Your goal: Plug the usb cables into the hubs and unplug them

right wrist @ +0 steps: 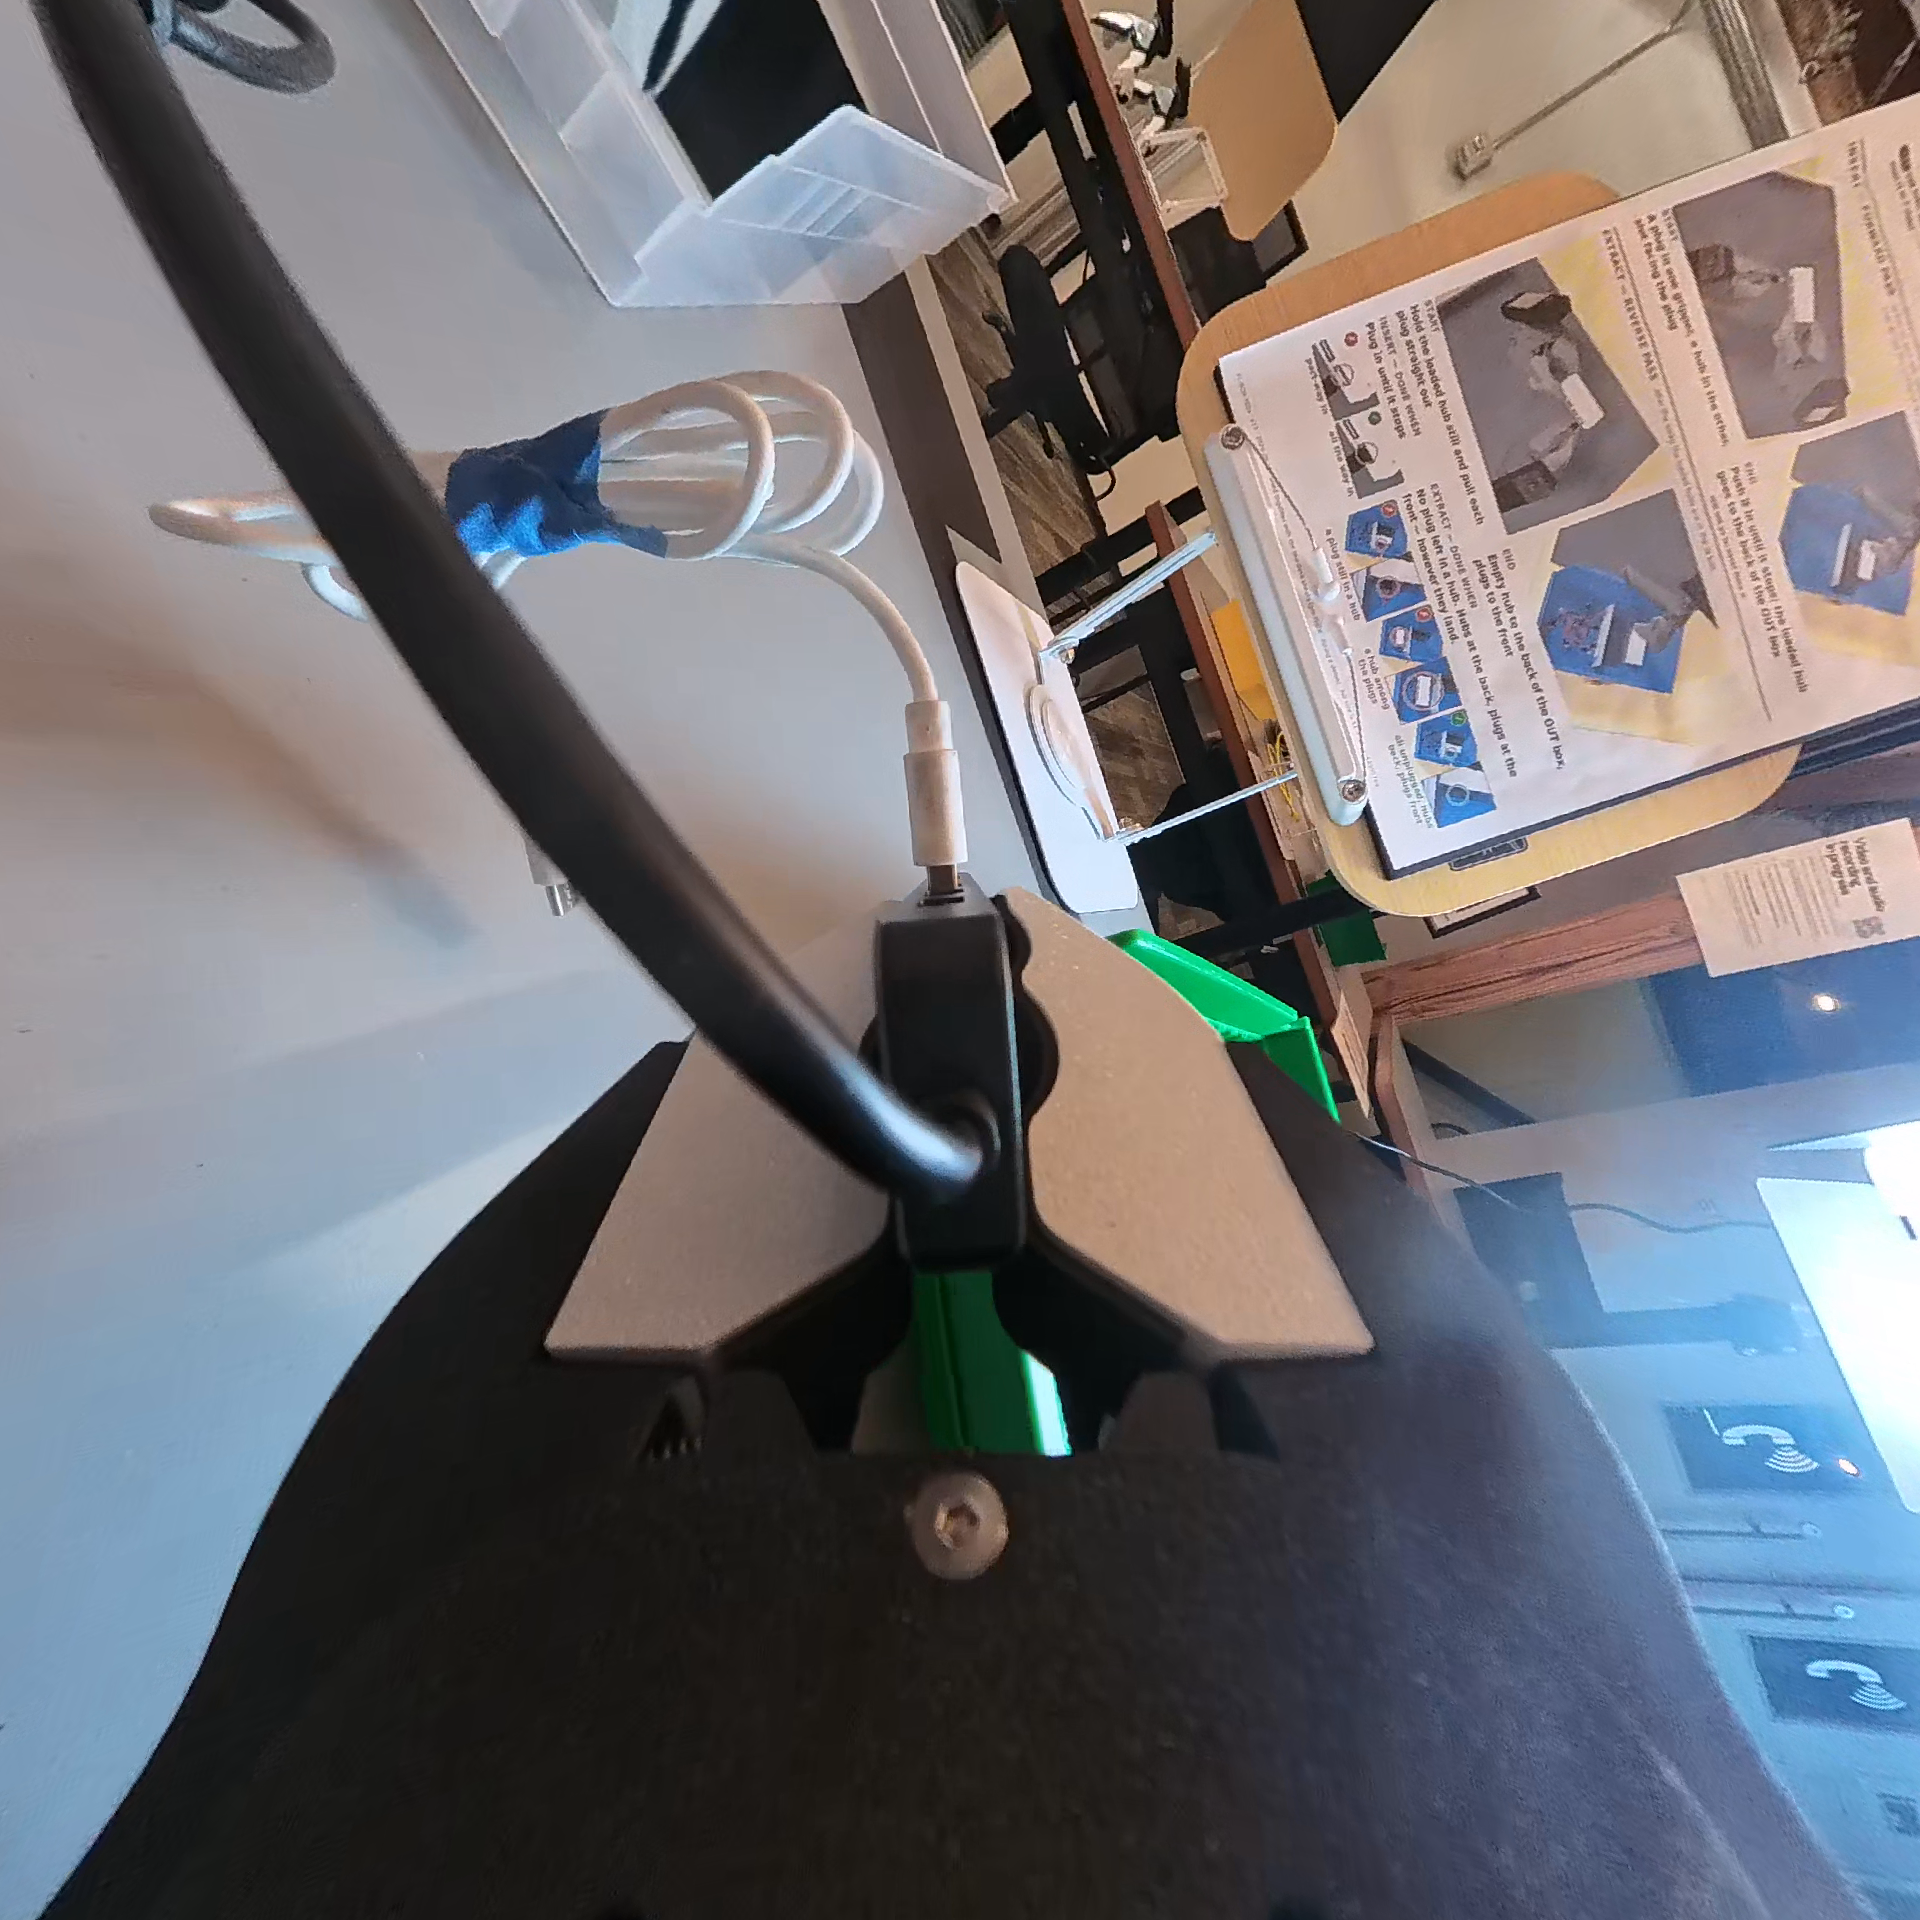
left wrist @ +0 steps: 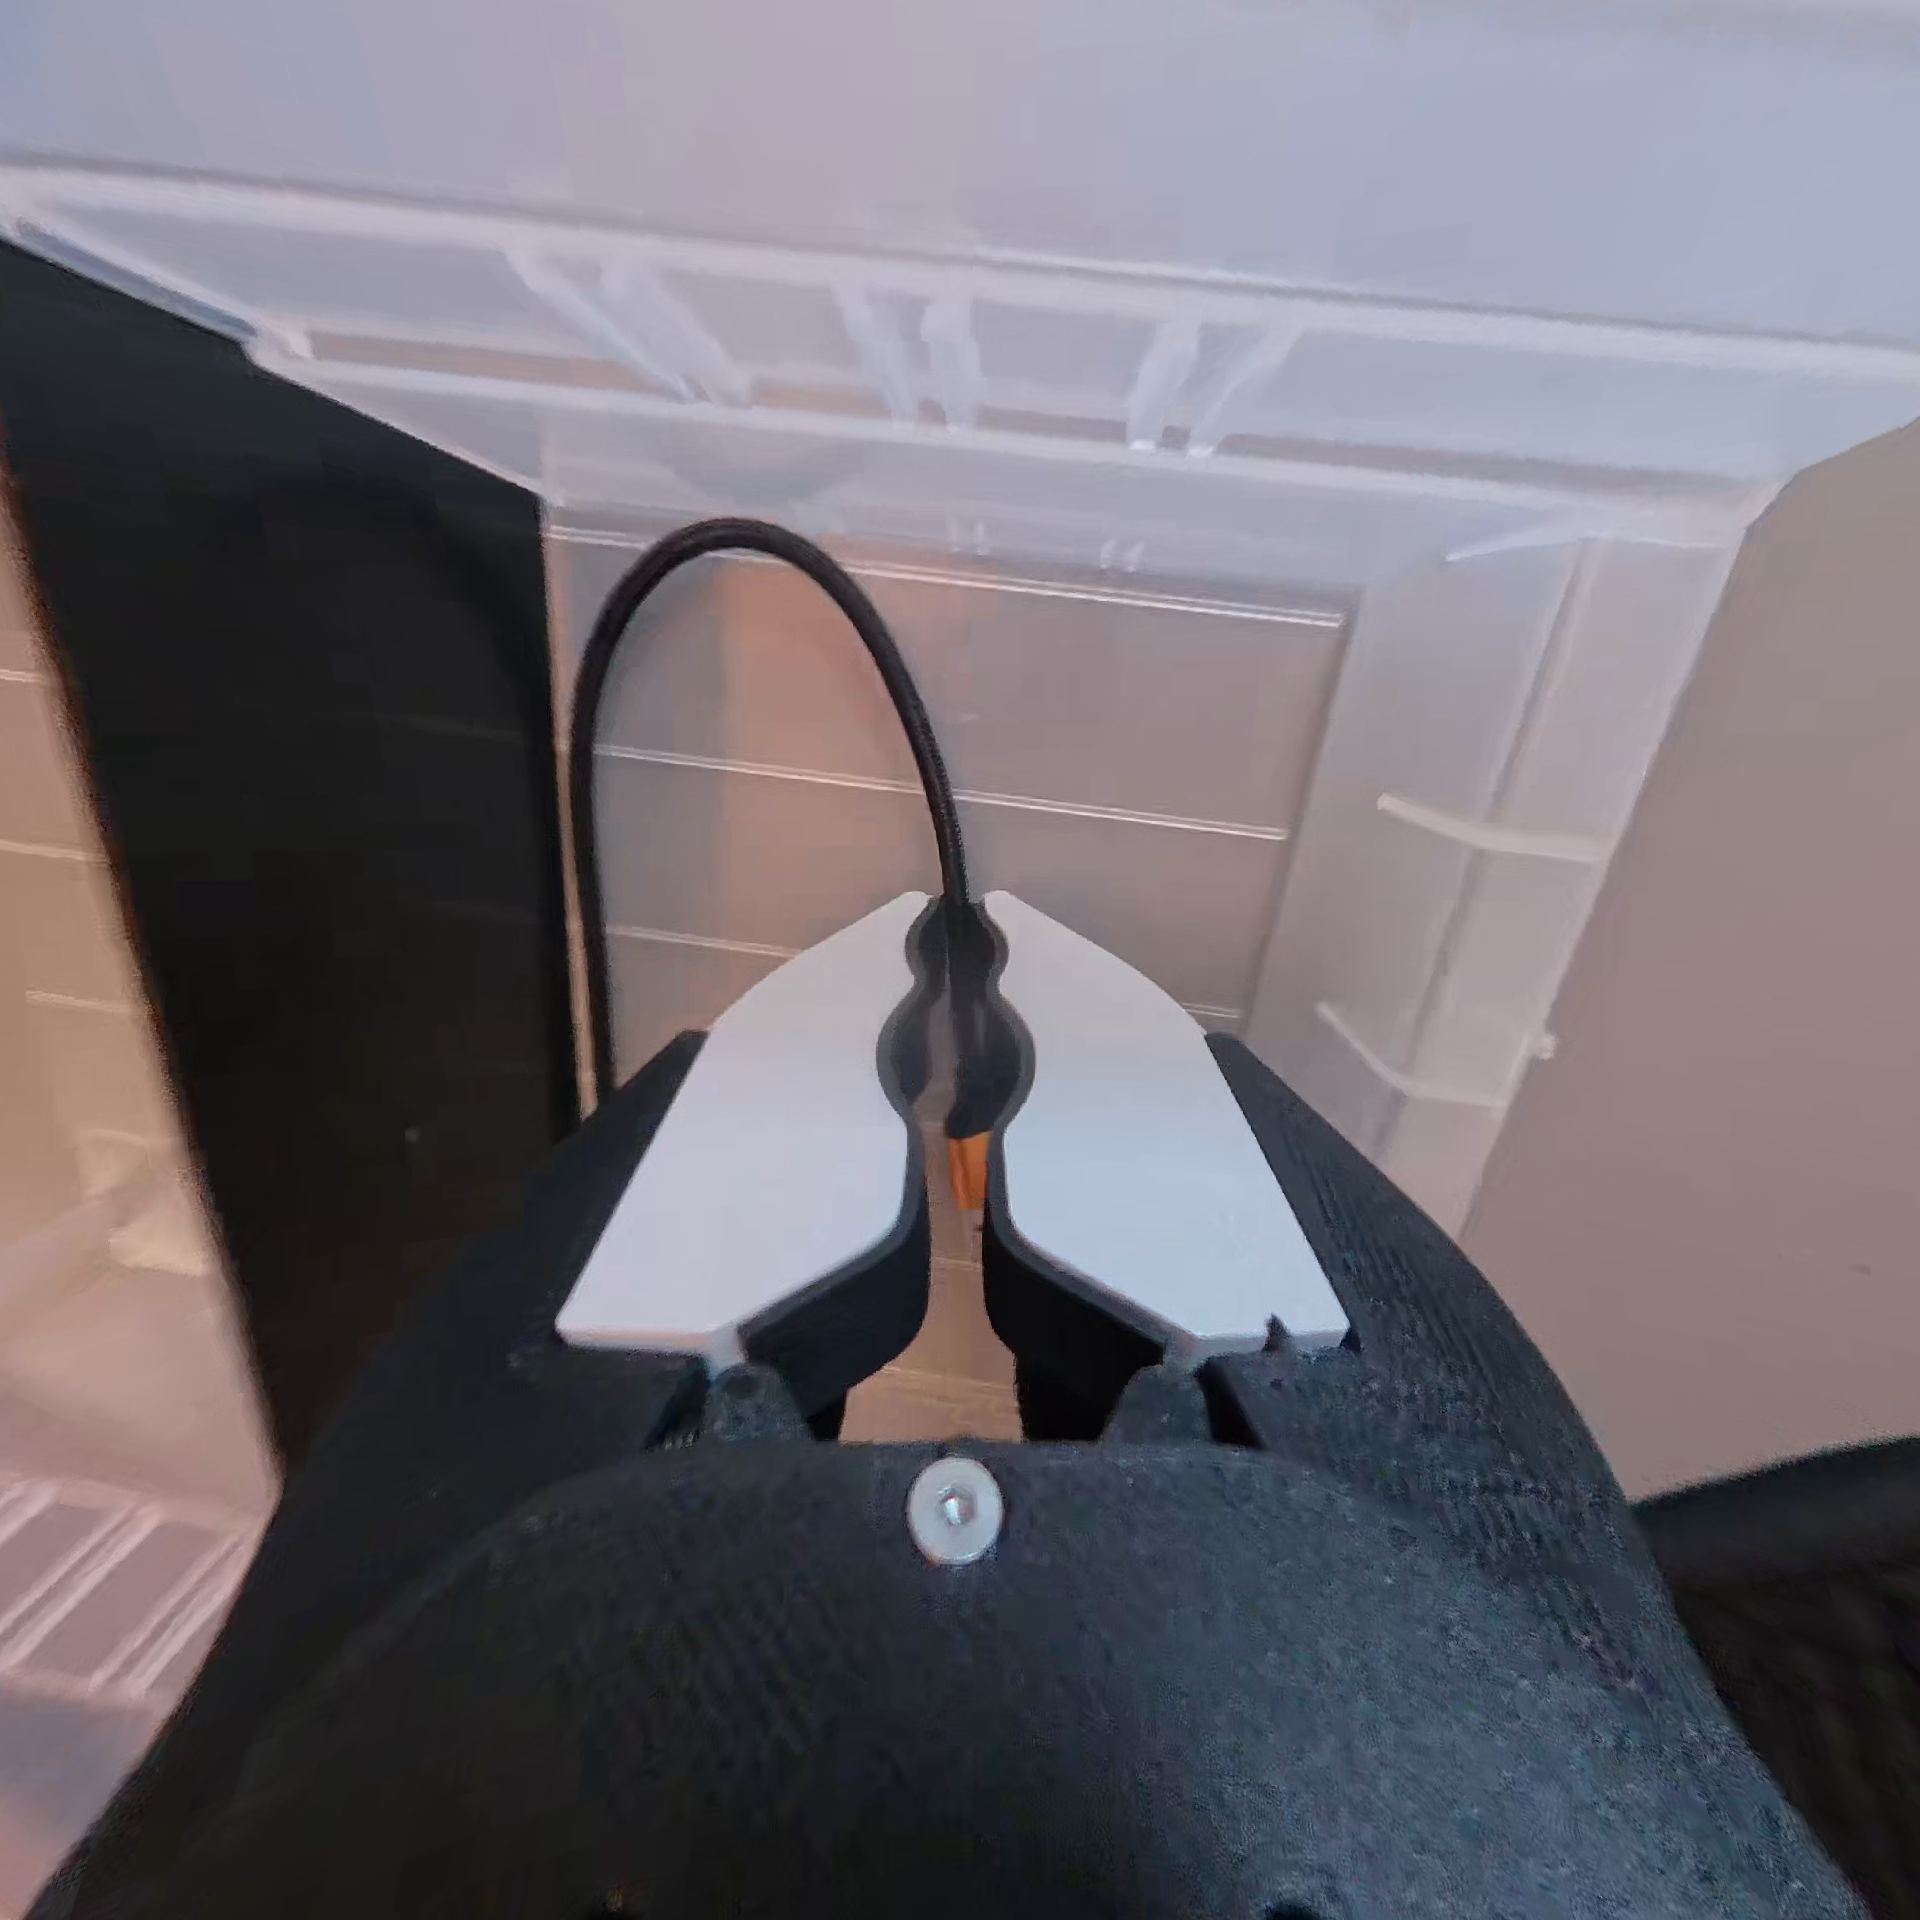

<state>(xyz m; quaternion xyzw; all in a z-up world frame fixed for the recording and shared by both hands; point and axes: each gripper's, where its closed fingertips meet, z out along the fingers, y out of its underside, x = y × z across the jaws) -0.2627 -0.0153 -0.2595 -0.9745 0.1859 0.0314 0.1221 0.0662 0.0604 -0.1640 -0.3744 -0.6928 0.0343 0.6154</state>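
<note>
Between the right gripper (right wrist: 961,1049) jaws sits a black hub (right wrist: 940,1039), white cable (right wrist: 928,769) plugged ahead; left gripper (left wrist: 951,1023) jaws pinch a black cable (left wrist: 831,623).

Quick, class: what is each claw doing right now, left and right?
Left claw: closed on a black cable.
Right claw: closed on a black hub with a white cable plugged in.
</note>
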